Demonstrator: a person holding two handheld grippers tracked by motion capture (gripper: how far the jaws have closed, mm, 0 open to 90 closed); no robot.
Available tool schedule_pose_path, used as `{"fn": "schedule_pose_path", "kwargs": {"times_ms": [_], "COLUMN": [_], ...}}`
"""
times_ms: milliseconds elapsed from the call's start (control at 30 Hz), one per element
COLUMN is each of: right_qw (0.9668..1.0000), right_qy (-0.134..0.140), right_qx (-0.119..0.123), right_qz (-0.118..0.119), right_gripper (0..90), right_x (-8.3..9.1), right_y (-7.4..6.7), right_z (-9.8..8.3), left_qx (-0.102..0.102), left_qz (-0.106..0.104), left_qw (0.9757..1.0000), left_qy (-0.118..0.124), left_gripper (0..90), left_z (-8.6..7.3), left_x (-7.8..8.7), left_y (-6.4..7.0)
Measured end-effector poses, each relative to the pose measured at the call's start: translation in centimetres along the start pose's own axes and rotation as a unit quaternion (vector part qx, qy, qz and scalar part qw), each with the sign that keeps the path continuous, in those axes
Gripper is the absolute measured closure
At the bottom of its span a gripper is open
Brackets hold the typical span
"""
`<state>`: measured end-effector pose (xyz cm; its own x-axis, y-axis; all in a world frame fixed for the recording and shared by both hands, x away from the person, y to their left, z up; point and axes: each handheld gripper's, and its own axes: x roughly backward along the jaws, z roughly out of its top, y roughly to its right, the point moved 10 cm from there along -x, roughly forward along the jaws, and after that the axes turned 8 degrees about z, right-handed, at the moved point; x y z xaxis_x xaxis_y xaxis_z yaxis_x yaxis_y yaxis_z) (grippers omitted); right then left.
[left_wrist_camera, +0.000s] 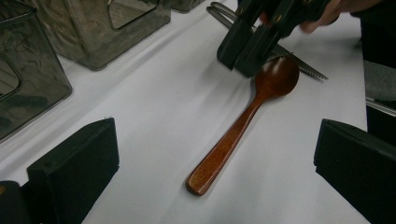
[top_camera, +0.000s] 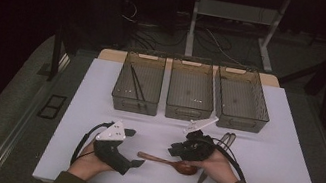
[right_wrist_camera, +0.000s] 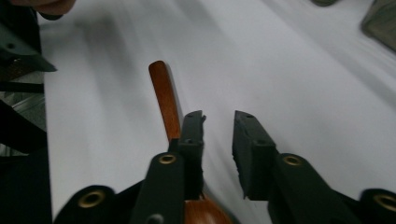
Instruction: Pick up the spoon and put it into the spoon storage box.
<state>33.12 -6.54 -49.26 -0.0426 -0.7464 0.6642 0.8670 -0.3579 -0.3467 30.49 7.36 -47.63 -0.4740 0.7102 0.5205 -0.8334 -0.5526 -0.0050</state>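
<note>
- Wooden spoon point(top_camera: 168, 162) lies flat on the white tabletop point(top_camera: 100, 90), on the person's side of the middle one of three clear bins point(top_camera: 190, 95), well short of it.
- Its long axis runs across the tabletop: handle end towards the left claw point(top_camera: 134, 163), bowl end right under the right claw point(top_camera: 176, 149).
- Right claw point(right_wrist_camera: 218, 140) is the nearer one by far. It sits over the bowl with its jaws only a narrow way apart and nothing between them. In the right gripper view the spoon's handle point(right_wrist_camera: 165, 98) runs straight ahead, lined up behind one jaw rather than in the gap, so it looks like a small sideways shift is needed before any pinch.
- Left claw point(left_wrist_camera: 215, 163) is spread wide and empty, looking along the spoon point(left_wrist_camera: 243, 126) from the handle end, a little way off it.
- A serrated knife point(left_wrist_camera: 303, 70) lies just beyond the spoon's bowl, near the right hand point(top_camera: 218, 167).
- Dark chopsticks point(top_camera: 136, 82) are already in the left bin point(top_camera: 137, 87).
</note>
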Motion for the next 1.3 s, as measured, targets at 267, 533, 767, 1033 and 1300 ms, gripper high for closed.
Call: {"fn": "schedule_pose_path", "kwargs": {"times_ms": [267,533,767,1033,1300], "right_qw": [0.9998,0.9991,0.998,0.9948,0.9928], "right_qy": [-0.011,-0.029,-0.054,-0.079,-0.084], "right_qx": [0.004,0.01,0.02,0.057,0.075], "right_qz": [-0.017,-0.029,-0.028,-0.032,-0.041], "right_gripper": [55.1,50.5,49.0,53.4,61.1], "right_x": [2.8,3.5,2.5,1.7,1.4], "right_y": [0.0,0.0,-0.3,-0.7,-1.3], "right_z": [-2.1,-4.3,-5.0,-5.5,-5.6], "left_qx": [0.002,0.002,0.003,0.002,0.003], "left_qz": [0.0,0.001,0.001,0.002,0.002], "left_qw": [1.0,1.0,1.0,1.0,1.0], "left_qy": [-0.001,-0.003,-0.001,-0.001,-0.003], "left_gripper": [0.0,0.0,0.0,0.0,0.0], "left_z": [0.0,-0.1,0.0,0.0,-0.1], "left_x": [0.0,-0.1,-0.1,-0.1,0.0], "left_y": [0.0,0.1,0.1,0.1,0.1]}}
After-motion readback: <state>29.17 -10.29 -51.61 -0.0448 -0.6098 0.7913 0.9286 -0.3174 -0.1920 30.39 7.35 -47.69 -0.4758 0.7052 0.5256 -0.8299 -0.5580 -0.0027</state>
